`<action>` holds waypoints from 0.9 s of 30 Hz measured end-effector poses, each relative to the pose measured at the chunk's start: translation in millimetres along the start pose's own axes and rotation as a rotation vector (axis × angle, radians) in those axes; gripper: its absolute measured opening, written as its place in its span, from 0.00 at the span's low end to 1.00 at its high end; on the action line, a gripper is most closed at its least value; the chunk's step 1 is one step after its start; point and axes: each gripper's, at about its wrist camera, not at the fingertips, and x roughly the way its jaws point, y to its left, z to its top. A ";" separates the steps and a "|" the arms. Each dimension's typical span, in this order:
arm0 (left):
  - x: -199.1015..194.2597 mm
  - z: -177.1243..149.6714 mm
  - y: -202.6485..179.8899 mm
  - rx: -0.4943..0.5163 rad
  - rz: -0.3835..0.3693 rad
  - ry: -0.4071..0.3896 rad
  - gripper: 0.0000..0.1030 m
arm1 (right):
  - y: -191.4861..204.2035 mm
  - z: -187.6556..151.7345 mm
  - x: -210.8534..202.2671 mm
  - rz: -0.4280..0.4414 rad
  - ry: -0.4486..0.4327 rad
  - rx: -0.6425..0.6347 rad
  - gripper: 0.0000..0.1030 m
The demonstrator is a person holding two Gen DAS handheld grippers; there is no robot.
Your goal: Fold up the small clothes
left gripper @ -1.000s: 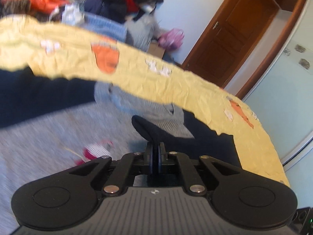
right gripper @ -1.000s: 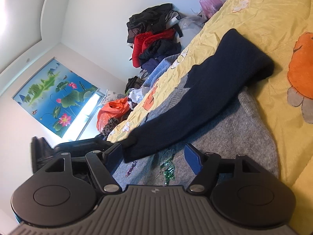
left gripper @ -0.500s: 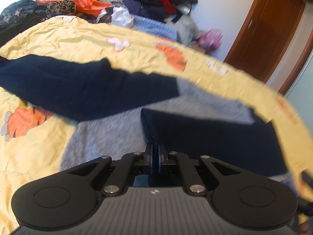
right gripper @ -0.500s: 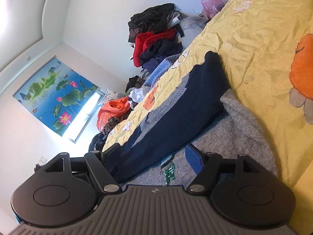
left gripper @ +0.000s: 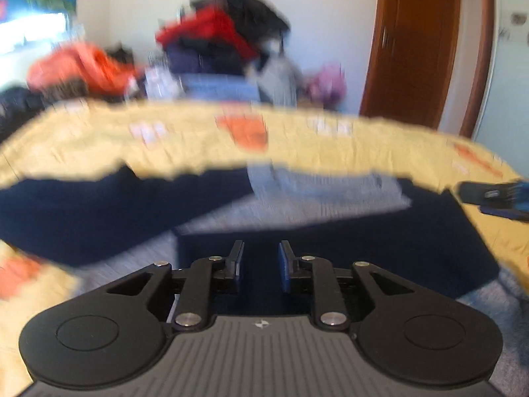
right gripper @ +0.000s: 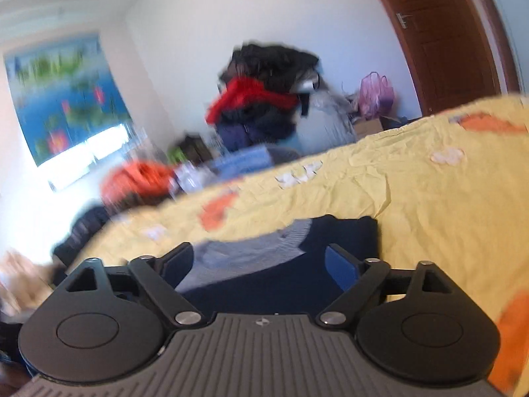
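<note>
Both sleeves of the sweater (left gripper: 330, 228) have been laid across its body since a second ago: the navy sleeve that the left tool (left gripper: 259, 266) then pinched now lies flat ahead of it, and the right tool (right gripper: 259, 266) has lifted and rolled away from its own sleeve. The grey-and-navy sweater lies spread on the bed (left gripper: 330, 145), which is covered by a yellow sheet printed with orange and white shapes. In the left wrist view one navy sleeve (left gripper: 99, 211) runs across from the left and a folded navy panel sits just in front of the left tool. That tool's jaws are opening, a narrow gap between the blue pads, with nothing gripped; navy cloth shows below the gap. The right tool's jaws are also opening, already wide, with nothing held; the sweater lies under them. The right tool's tip (left gripper: 496, 198) shows at the right edge of the left view, over the sheet. Beyond the bed a pile of clothes (right gripper: 264, 99) stands against the wall, near a brown door (right gripper: 443, 33).
</note>
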 end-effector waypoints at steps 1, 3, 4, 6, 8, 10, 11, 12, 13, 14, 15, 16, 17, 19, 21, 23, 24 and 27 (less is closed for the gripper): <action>9.4 -1.9 0.7 -0.007 0.000 0.031 0.20 | 0.9 0.7 19.1 -0.039 0.060 -0.040 0.83; 12.9 -6.6 5.9 -0.024 -0.010 0.011 0.21 | -1.3 -6.7 47.5 -0.100 0.159 -0.092 0.82; 12.1 -9.3 9.0 -0.034 -0.024 0.008 0.21 | -2.4 -17.4 55.5 -0.123 0.187 -0.102 0.83; 11.8 -13.5 13.7 -0.034 -0.045 -0.001 0.21 | -2.9 -29.3 53.0 -0.115 0.147 -0.145 0.87; 13.7 -14.2 12.4 -0.020 -0.046 -0.006 0.21 | -0.7 -30.3 51.5 -0.109 0.140 -0.131 0.90; 14.8 -13.2 11.2 -0.019 -0.040 -0.009 0.21 | 0.8 -30.1 53.7 -0.105 0.144 -0.132 0.94; 14.4 -12.3 9.7 -0.015 -0.034 -0.012 0.21 | 4.1 -31.1 53.5 -0.114 0.150 -0.149 0.95; 13.7 -12.8 8.6 -0.008 -0.030 -0.015 0.21 | 8.2 -31.8 55.8 -0.127 0.160 -0.173 0.96; 12.7 -12.3 8.1 -0.006 -0.031 -0.019 0.21 | 12.1 -32.8 56.5 -0.138 0.168 -0.195 0.97; 10.9 -12.3 9.9 -0.010 -0.039 -0.023 0.21 | 14.0 -33.2 56.9 -0.144 0.173 -0.206 0.97; 6.6 -13.2 13.6 -0.026 -0.047 -0.027 0.23 | 14.1 -33.3 56.6 -0.144 0.172 -0.206 0.97; 0.2 -14.3 18.6 -0.043 -0.049 -0.033 0.25 | 13.0 -33.2 55.4 -0.141 0.169 -0.200 0.97; -7.7 -15.8 24.6 -0.054 -0.046 -0.045 0.32 | 11.5 -33.2 54.0 -0.138 0.164 -0.192 0.97; -26.1 -18.8 41.6 -0.070 -0.011 -0.100 0.64 | 9.0 -33.5 51.0 -0.134 0.152 -0.177 0.97; -46.1 -19.8 67.1 -0.092 0.068 -0.196 0.95 | 8.0 -33.7 49.3 -0.133 0.144 -0.166 0.97; -60.0 -15.2 101.9 -0.127 0.141 -0.276 0.95 | 7.7 -33.9 48.9 -0.131 0.143 -0.163 0.97; -62.9 -10.1 123.4 -0.160 0.171 -0.286 0.95 | 7.7 -34.0 48.9 -0.131 0.143 -0.164 0.98; -65.4 3.5 202.0 -0.359 0.254 -0.281 0.95 | 7.7 -33.9 48.7 -0.133 0.142 -0.165 0.98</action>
